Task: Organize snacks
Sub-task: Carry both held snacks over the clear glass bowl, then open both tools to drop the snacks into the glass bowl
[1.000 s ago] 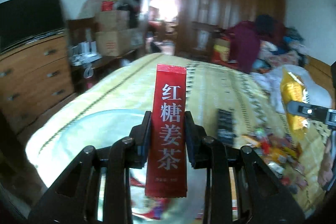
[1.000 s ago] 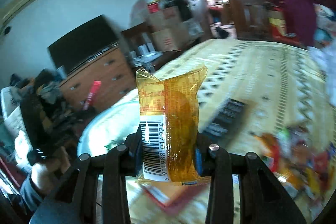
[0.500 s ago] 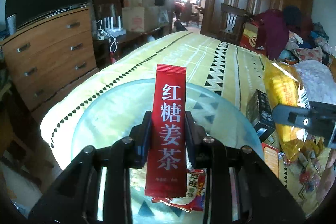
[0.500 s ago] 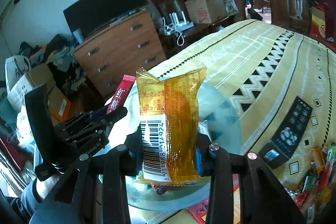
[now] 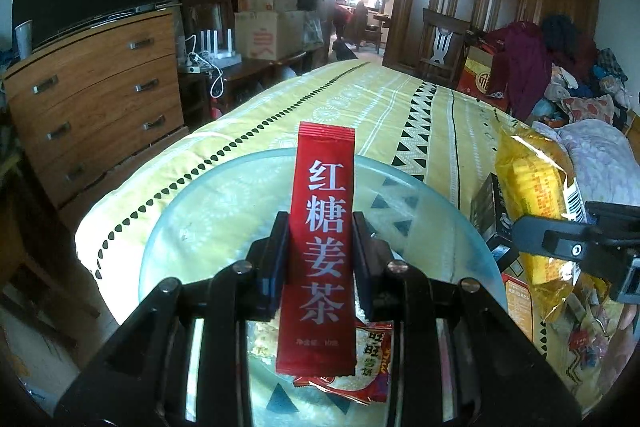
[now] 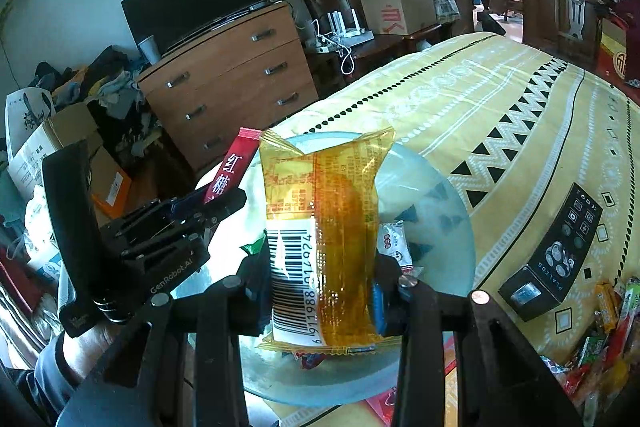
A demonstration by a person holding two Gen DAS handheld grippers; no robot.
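My left gripper (image 5: 320,247) is shut on a long red sachet (image 5: 322,247) with white characters, held upright over a pale glass plate (image 5: 208,211) on the yellow patterned bedspread. A red-and-white snack packet (image 5: 372,363) lies on the plate below it. My right gripper (image 6: 322,275) is shut on an amber cake wrapper with a barcode (image 6: 324,231), also above the plate (image 6: 444,219). In the right wrist view the left gripper (image 6: 216,203) with the red sachet (image 6: 234,167) stands at the left. The amber wrapper (image 5: 536,187) shows at the right of the left wrist view.
A black remote box (image 6: 556,255) lies right of the plate, and several loose sweets (image 6: 600,347) are scattered at the bed's near right. A wooden dresser (image 5: 96,95) with a TV stands left of the bed. Cardboard boxes (image 6: 396,7) and a clothes pile (image 5: 560,75) lie beyond.
Both grippers swung left and sank toward the plate, which now fills the foreground. Each still holds its packet. Over the last half second little moved.
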